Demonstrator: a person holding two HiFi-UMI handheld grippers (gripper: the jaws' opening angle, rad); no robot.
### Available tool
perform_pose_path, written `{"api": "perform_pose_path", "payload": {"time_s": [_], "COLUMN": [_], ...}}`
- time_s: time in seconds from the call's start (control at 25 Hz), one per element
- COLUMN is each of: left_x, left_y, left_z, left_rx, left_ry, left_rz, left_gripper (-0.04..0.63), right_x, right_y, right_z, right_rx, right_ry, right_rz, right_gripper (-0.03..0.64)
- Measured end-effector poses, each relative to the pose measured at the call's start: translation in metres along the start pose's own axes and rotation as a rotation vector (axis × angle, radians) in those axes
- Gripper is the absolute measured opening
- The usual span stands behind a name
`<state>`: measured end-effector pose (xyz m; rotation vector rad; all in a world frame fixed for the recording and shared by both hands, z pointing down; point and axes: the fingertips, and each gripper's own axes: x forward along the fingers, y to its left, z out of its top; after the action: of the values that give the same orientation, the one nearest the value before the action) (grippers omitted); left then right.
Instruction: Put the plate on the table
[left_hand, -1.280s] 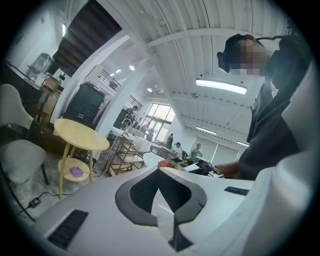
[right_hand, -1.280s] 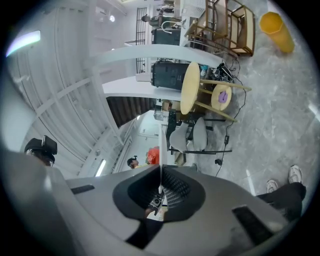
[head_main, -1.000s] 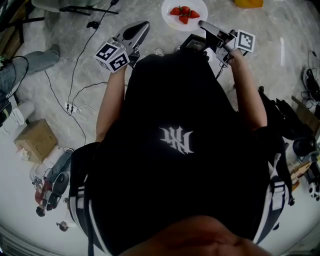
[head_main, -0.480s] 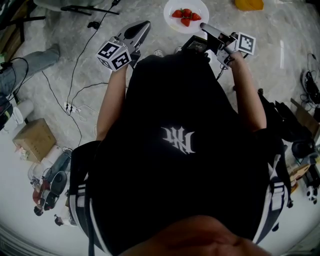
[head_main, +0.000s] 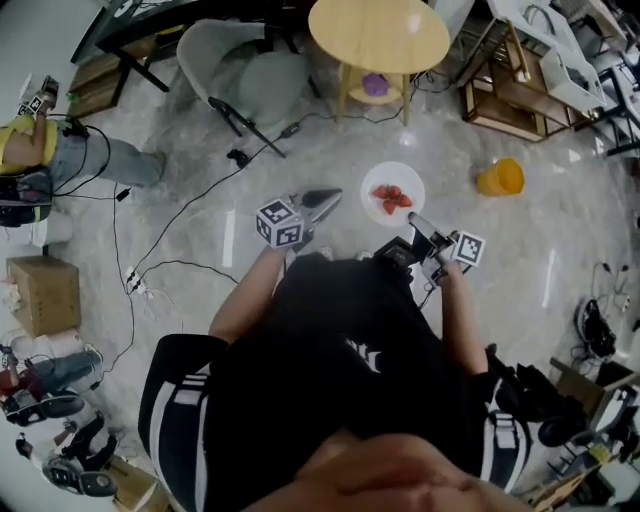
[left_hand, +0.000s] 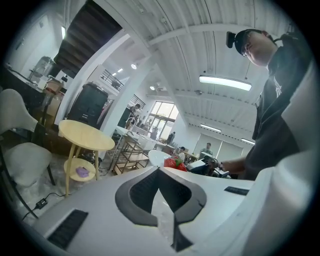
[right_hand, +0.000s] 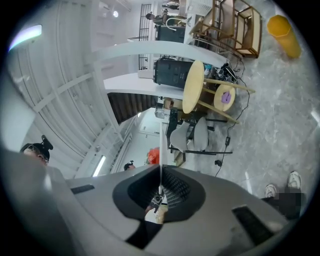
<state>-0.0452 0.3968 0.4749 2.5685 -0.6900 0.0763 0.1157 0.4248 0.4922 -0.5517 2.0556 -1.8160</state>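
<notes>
A white plate with several strawberries hangs above the floor, in front of the person. My right gripper is shut on its near rim. In the right gripper view the plate shows edge-on as a thin white line between the jaws. My left gripper is shut and holds nothing, just left of the plate. The round yellow wooden table stands further ahead, its top bare; it also shows as the table in the left gripper view.
A purple object lies on the table's lower shelf. A grey chair stands left of the table, wooden racks to its right. An orange cup lies on the floor. Cables run across the floor. Another person is at far left.
The head view has risen and pulled back, so the table, chair and racks have come into sight. The plate stays in the right gripper and both grippers now sit lower in the frame.
</notes>
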Motion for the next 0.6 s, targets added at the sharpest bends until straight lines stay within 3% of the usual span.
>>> {"api": "perform_pose_path", "payload": {"time_s": [0.32, 0.6], "left_x": [0.01, 0.002], "left_y": [0.019, 0.0], "left_z": [0.031, 0.023], "left_rx": [0.032, 0.04], "left_ry": [-0.013, -0.005], "left_rz": [-0.008, -0.013], "left_gripper": [0.0, 0.0], "right_x": [0.023, 0.013], "right_y": [0.007, 0.014], "right_z": [0.039, 0.025], "right_rx": [-0.072, -0.085], "right_ry": [-0.013, -0.025], "right_rz": [0.001, 0.02], "right_gripper": [0.011, 0.011]}}
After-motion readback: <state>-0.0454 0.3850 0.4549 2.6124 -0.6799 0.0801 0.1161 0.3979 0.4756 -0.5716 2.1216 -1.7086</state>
